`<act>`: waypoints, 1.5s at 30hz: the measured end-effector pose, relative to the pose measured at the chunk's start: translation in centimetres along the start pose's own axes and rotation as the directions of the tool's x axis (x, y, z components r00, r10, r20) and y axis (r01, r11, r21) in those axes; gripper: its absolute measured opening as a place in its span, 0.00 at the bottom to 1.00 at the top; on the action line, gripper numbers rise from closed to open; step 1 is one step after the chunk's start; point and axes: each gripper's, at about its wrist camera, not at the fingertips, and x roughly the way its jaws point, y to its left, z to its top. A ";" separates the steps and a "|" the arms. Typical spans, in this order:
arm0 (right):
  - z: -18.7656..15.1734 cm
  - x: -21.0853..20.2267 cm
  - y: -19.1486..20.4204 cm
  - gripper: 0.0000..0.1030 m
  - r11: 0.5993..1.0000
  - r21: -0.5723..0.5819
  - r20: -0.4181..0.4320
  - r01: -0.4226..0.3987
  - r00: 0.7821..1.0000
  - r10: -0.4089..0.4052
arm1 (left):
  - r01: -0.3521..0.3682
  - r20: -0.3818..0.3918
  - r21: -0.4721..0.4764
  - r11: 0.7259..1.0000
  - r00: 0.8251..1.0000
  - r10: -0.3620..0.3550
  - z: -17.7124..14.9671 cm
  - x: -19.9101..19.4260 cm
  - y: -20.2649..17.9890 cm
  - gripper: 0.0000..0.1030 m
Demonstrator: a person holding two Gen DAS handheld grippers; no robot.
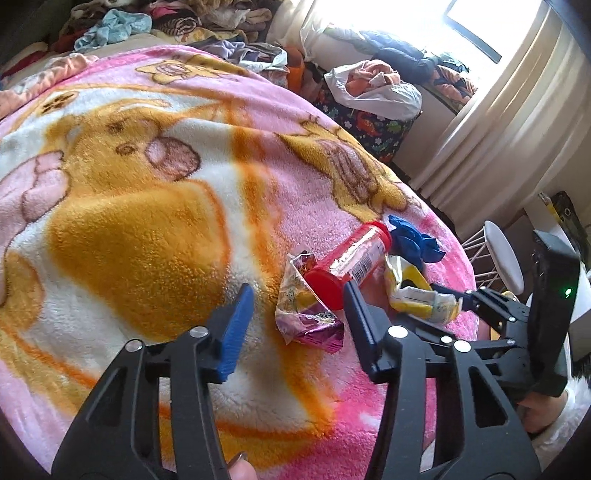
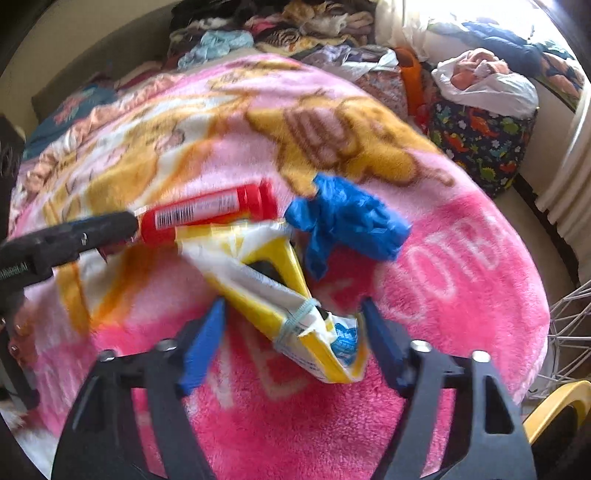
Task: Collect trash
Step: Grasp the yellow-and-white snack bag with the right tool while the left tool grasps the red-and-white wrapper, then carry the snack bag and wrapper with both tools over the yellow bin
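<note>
Trash lies in a cluster on the pink and orange fleece blanket (image 1: 147,229). My left gripper (image 1: 299,317) stands open around a crumpled purple foil wrapper (image 1: 306,314); its right finger is beside the cap of a red bottle (image 1: 351,258). Behind these lie a blue glove (image 1: 413,240) and a yellow-white packet (image 1: 417,291). My right gripper (image 2: 291,325) is open with the yellow-white packet (image 2: 280,295) between its jaws, the pads not pressing. The blue glove (image 2: 343,221) and red bottle (image 2: 207,214) lie beyond it.
Piles of clothes (image 1: 207,22) line the far side of the bed. A white plastic bag (image 2: 487,85) sits on a dinosaur-print bin (image 2: 480,144) by the curtain (image 1: 509,110). A white wire stool (image 1: 498,254) stands past the bed's edge.
</note>
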 end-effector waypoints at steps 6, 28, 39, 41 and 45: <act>-1.0 -0.9 0.1 0.41 0.998 0.017 0.002 -0.054 0.999 0.054 | 0.002 -0.004 0.008 1.000 1.000 -0.002 -0.1 0.0 0.0 0.23; -4.2 -7.6 1.8 0.31 0.979 0.125 0.152 -0.159 0.979 0.139 | 0.026 0.112 0.110 0.994 0.993 -0.038 1.0 -4.4 -4.3 0.18; -5.7 -11.6 -0.3 0.31 0.973 0.185 0.234 -0.140 0.968 0.095 | 0.055 0.119 0.183 0.982 0.990 -0.078 0.6 -5.0 -8.0 0.18; -6.1 -12.1 -1.0 0.31 0.970 0.201 0.247 -0.138 0.965 0.086 | 0.059 0.116 0.199 0.978 0.990 -0.083 0.5 -5.0 -8.7 0.18; -7.0 -13.2 -2.3 0.31 0.962 0.239 0.266 -0.130 0.962 0.063 | 0.070 0.113 0.226 0.972 0.989 -0.098 0.0 -5.0 -10.2 0.18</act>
